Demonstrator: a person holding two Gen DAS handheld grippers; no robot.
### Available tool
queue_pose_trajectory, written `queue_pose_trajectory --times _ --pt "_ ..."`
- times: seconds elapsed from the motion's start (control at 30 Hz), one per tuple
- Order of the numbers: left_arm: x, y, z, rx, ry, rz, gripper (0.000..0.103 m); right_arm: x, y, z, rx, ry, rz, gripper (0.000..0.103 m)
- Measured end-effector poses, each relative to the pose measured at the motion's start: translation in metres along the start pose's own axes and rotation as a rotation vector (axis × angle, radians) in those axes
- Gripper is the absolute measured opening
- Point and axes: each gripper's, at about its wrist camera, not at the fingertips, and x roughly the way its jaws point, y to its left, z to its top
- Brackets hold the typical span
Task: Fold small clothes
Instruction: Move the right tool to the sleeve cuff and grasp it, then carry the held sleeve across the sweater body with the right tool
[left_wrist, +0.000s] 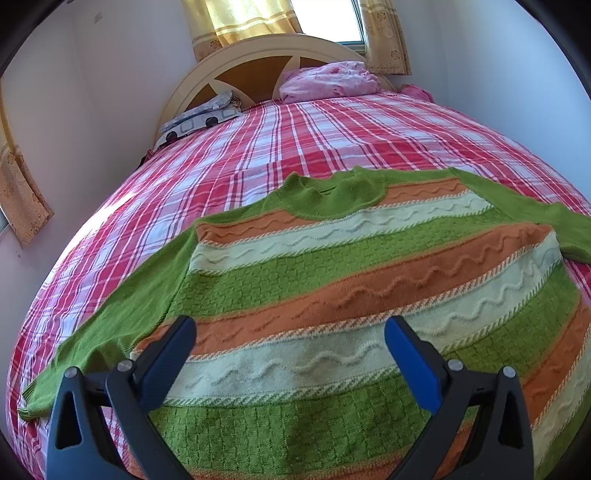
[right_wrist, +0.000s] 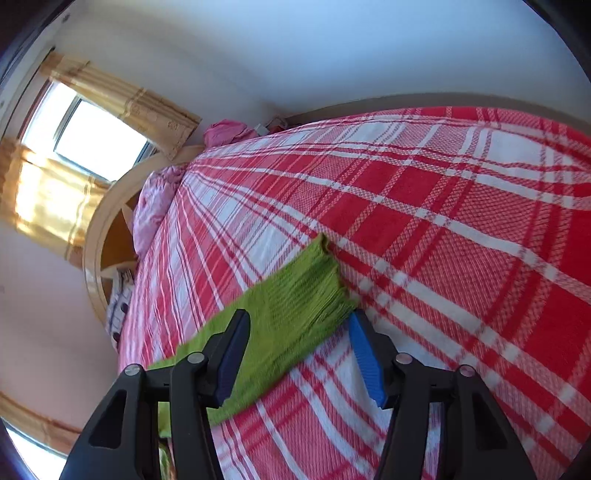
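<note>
A knitted sweater (left_wrist: 332, 266) with green, orange and cream stripes lies flat on the red plaid bed (left_wrist: 295, 140), collar towards the headboard. Its left sleeve (left_wrist: 122, 321) runs out to the bed's near left side. My left gripper (left_wrist: 290, 325) hovers open over the sweater's lower body with nothing between its fingers. In the right wrist view, the green cuff end of a sleeve (right_wrist: 295, 288) lies flat on the plaid cover (right_wrist: 443, 221). My right gripper (right_wrist: 299, 315) straddles it, jaws partly apart, one pad at each edge of the sleeve. The fabric is not bunched.
A pink bundle (left_wrist: 328, 81) and a patterned pillow (left_wrist: 199, 118) lie at the cream headboard (left_wrist: 236, 59). White walls close in on both sides of the bed. Yellow curtains (left_wrist: 251, 22) hang at the window behind.
</note>
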Motion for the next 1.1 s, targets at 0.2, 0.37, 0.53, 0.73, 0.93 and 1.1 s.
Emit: queue_pose_trajectory --times 0.2,0.37,0.53,0.73,0.93,1.1 --pt "-0.009 0.017 0.000 -0.030 -0.010 -0.027 0.103 0.010 -0.005 0.008 -0.002 0.005 -0.004 0.010" --pt "-0.011 0.036 -0.003 -0.060 -0.002 -0.015 0.103 0.000 0.022 0.006 -0.085 -0.015 0.032 0.008" --pt "-0.013 0.052 -0.005 -0.087 -0.001 0.001 0.103 -0.007 0.068 0.001 -0.174 -0.019 0.097 0.008" --pt "-0.016 0.068 -0.009 -0.104 -0.005 0.017 0.103 -0.010 0.130 -0.014 -0.301 -0.001 0.157 0.008" --pt "-0.016 0.089 -0.015 -0.129 -0.006 0.049 0.103 -0.007 0.182 -0.030 -0.383 0.025 0.212 0.008" --pt "-0.020 0.108 -0.023 -0.145 -0.012 0.068 0.103 -0.006 0.227 -0.044 -0.451 0.045 0.264 0.008"
